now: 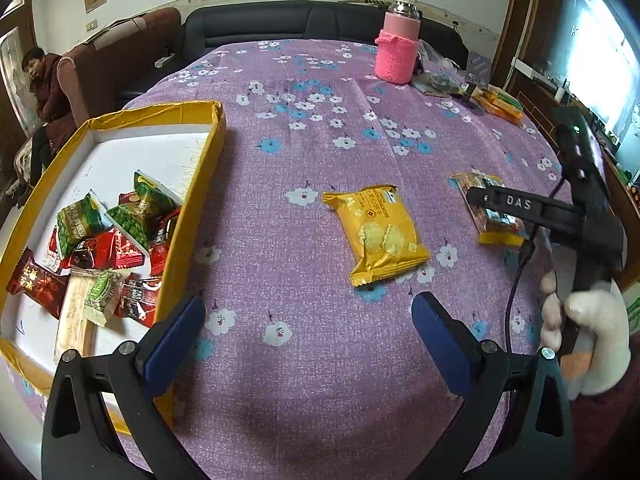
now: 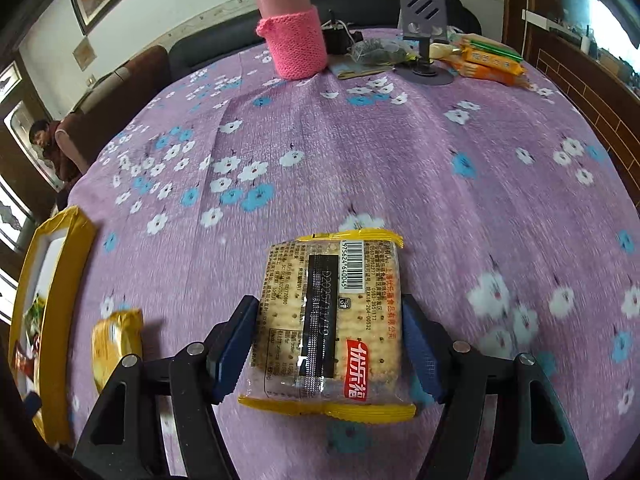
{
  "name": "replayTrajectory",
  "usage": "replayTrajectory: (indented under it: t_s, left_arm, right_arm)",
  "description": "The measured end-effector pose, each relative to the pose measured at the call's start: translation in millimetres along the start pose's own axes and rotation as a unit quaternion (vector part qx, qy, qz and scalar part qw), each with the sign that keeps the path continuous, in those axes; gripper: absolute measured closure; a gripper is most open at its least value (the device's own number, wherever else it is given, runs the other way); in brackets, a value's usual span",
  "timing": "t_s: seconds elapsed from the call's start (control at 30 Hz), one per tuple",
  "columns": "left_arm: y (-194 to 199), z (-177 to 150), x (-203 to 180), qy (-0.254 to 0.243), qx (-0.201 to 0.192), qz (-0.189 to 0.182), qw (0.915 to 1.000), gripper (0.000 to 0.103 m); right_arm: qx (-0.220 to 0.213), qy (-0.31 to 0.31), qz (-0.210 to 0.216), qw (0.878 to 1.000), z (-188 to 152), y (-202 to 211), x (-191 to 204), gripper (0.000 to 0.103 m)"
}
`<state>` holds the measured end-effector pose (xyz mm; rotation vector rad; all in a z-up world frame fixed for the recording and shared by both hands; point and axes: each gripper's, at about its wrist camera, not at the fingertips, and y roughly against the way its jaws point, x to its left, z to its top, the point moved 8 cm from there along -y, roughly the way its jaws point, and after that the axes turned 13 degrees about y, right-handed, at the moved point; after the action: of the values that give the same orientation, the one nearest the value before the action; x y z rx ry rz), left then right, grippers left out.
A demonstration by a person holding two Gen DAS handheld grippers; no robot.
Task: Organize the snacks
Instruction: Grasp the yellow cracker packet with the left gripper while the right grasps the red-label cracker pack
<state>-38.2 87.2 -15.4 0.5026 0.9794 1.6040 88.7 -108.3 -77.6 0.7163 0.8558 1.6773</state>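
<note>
Left wrist view: left gripper [image 1: 308, 316] spread wide, holding nothing, low over the purple floral tablecloth [image 1: 304, 92]. Just ahead, one yellow cracker packet [image 1: 376, 234] flat on the cloth, loose, probably next for sorting. To the left, one yellow-rimmed box [image 1: 216, 144] serving as the collecting place, with roughly ten small wrapped snacks [image 1: 108, 248] heaped inside; exact count unclear. To the right, right gripper [image 1: 498, 210] at a second packet.

Right wrist view: right gripper [image 2: 328, 340] pinching one clear-wrapped cracker pack [image 2: 332, 320] by its long sides, back label up, apparently for carrying to the box [image 2: 56, 248]. One pink-sleeved bottle [image 2: 294, 36] and orange packs [image 2: 492, 62], at least two, far back.
</note>
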Motion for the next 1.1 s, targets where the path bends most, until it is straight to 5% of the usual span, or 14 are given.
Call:
replayTrajectory:
  t_s: [0.73,1.1]
  left_arm:
    - [-11,-7,-14,-0.007,0.012,0.013,0.9998,0.000]
    - [-26,15,-26,0.009,0.023,-0.018,0.9995,0.000]
  right_arm:
    - [-0.030,0.035,-0.028,0.999,-2,-1,5,0.029]
    - [-0.029,0.038,-0.025,0.999,-1,-2,7,0.026]
